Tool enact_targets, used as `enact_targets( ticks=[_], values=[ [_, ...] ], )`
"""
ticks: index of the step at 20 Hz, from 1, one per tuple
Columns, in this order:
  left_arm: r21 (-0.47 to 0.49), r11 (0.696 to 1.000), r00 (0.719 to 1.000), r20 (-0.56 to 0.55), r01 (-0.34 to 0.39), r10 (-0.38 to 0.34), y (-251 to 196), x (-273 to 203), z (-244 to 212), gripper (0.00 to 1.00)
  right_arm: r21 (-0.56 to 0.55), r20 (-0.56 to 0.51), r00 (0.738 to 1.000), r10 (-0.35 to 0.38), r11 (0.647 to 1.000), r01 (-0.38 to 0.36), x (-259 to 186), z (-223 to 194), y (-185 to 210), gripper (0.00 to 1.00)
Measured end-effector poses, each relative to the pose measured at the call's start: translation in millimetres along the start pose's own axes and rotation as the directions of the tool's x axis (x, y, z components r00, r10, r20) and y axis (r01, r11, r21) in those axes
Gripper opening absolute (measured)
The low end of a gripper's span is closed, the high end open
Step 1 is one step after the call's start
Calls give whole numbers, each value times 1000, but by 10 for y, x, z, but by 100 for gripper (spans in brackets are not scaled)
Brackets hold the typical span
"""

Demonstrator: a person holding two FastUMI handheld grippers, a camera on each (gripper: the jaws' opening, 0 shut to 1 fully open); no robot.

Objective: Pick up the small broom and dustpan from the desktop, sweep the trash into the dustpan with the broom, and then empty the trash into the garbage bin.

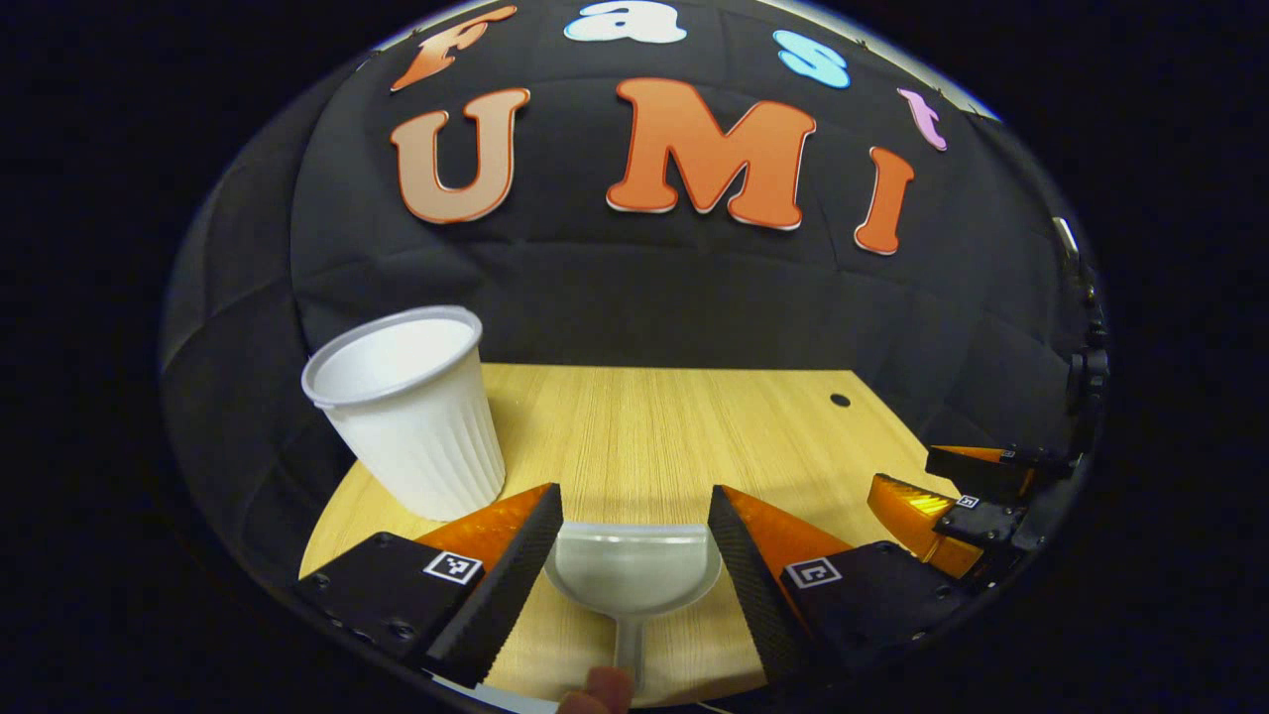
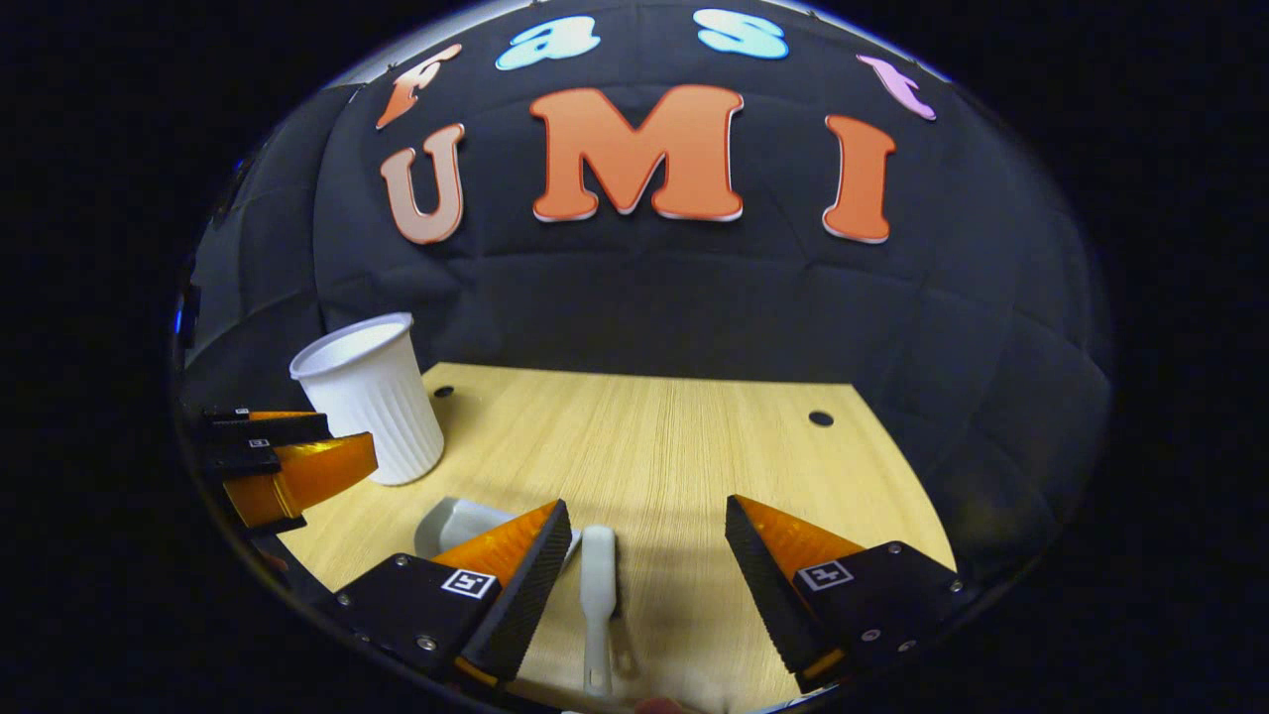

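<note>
A small translucent white dustpan point(image 1: 634, 570) lies on the wooden desktop point(image 1: 674, 426) with its handle toward me. It sits low between the fingers of my left gripper point(image 1: 634, 493), which is open and not touching it. In the right gripper view a small white broom point(image 2: 598, 585) lies flat on the desktop point(image 2: 674, 446), between the spread fingers of my open right gripper point(image 2: 648, 506) and close to its left finger. The dustpan point(image 2: 458, 521) lies just left of the broom, partly hidden behind that finger.
A white ribbed plastic cup point(image 1: 406, 407) point(image 2: 372, 397) stands upright at the desk's far left. The right gripper point(image 1: 952, 506) shows at the right edge, the left gripper point(image 2: 288, 466) beside the cup. A fingertip point(image 1: 595, 689) shows near the dustpan's handle. The black booth wall closes off the back.
</note>
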State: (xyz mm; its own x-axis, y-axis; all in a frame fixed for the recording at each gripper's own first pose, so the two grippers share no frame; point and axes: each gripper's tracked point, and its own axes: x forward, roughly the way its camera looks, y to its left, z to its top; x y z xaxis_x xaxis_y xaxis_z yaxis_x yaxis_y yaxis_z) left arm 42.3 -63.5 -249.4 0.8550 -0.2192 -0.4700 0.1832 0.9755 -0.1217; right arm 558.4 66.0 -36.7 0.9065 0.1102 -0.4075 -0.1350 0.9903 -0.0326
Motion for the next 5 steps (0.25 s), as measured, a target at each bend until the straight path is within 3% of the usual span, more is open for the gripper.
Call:
enact_targets(
  ticks=[2,5],
  values=[
    [5,1000,998,67,-3,3,-11,-48,13,95,0,68,998,-10,1000,10,-143,257,-15,94],
    [19,999,977,209,-30,25,-34,-274,387,95,10,189,982,-26,1000,25,-306,715,-31,94]
  ],
)
